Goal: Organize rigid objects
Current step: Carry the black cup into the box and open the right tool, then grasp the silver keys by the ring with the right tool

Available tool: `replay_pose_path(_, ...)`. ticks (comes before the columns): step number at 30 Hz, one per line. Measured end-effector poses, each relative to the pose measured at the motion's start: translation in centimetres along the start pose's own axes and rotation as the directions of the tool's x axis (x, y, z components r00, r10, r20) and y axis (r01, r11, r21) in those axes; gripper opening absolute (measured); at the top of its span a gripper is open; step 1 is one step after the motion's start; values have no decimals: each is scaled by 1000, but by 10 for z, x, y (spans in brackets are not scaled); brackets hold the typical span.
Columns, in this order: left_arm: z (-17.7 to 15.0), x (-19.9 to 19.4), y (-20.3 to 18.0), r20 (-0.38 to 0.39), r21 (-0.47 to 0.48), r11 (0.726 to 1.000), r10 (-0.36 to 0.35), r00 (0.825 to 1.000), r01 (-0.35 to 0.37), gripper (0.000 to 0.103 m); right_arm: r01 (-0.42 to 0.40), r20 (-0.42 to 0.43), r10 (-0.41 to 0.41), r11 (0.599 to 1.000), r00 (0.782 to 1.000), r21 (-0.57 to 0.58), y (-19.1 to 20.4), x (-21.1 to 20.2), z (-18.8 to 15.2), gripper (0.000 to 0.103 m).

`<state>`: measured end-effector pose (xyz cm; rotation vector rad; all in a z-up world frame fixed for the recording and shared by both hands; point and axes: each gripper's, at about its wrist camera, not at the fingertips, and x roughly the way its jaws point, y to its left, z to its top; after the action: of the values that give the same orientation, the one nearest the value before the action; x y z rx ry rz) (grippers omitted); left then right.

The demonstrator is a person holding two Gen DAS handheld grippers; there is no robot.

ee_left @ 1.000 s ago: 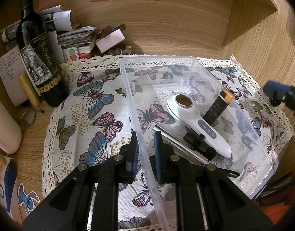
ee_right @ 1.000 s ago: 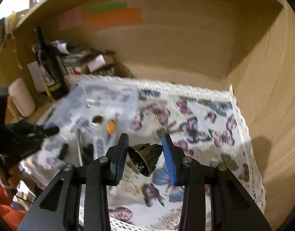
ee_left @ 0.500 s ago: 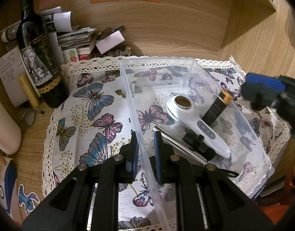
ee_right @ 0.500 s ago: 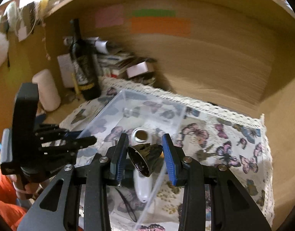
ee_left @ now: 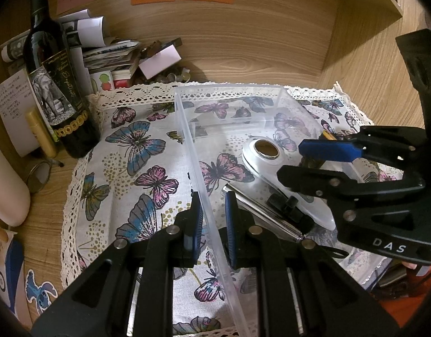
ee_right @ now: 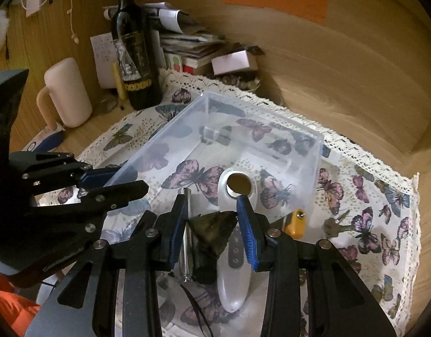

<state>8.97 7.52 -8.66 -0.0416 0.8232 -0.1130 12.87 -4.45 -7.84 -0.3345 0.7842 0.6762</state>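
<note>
A clear plastic box (ee_left: 187,129) (ee_right: 260,118) sits on the butterfly cloth (ee_left: 136,168). My left gripper (ee_left: 212,196) (ee_right: 128,179) is shut on its near left wall. Inside lie a white handheld device (ee_left: 260,163) (ee_right: 232,280), a metal rod (ee_left: 260,210) (ee_right: 186,236), a black clip (ee_left: 285,205) and an orange-capped tube (ee_right: 295,224). My right gripper (ee_right: 211,205) (ee_left: 292,160) hangs over the box's right side, shut on a dark bell-shaped object (ee_right: 212,230) above the white device.
A wine bottle (ee_left: 55,84) (ee_right: 134,56), a cream mug (ee_right: 69,92) and stacked papers (ee_left: 108,53) crowd the back left corner. Keys (ee_right: 334,226) lie on the cloth right of the box. Wooden walls (ee_left: 243,42) close the back and right.
My right gripper has swung left and down with the dark object, from over the bare cloth to over the box. The left gripper has stayed on the box wall.
</note>
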Motion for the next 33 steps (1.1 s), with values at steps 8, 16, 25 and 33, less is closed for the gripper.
replay_pose_path(8, 0, 0, 0, 0, 0, 1000, 0, 1000, 0, 14, 10, 73, -13, 999, 997, 48, -13, -25, 3, 34)
replay_pose_path(16, 0, 1, -1, -2, -2, 1000, 0, 1000, 0, 15, 67, 173, -96, 983, 980, 168, -53, -59, 2, 33)
replay_pose_path(25, 1, 2, -2, -4, -8, 1000, 13, 1000, -13, 15, 176, 97, -211, 943, 973, 283, -111, -39, -7, 42)
replay_pose_path(33, 2, 4, -3, -10, -10, 1000, 24, 1000, -24, 15, 213, -82, -197, 926, 977, 313, -142, 33, -25, 64)
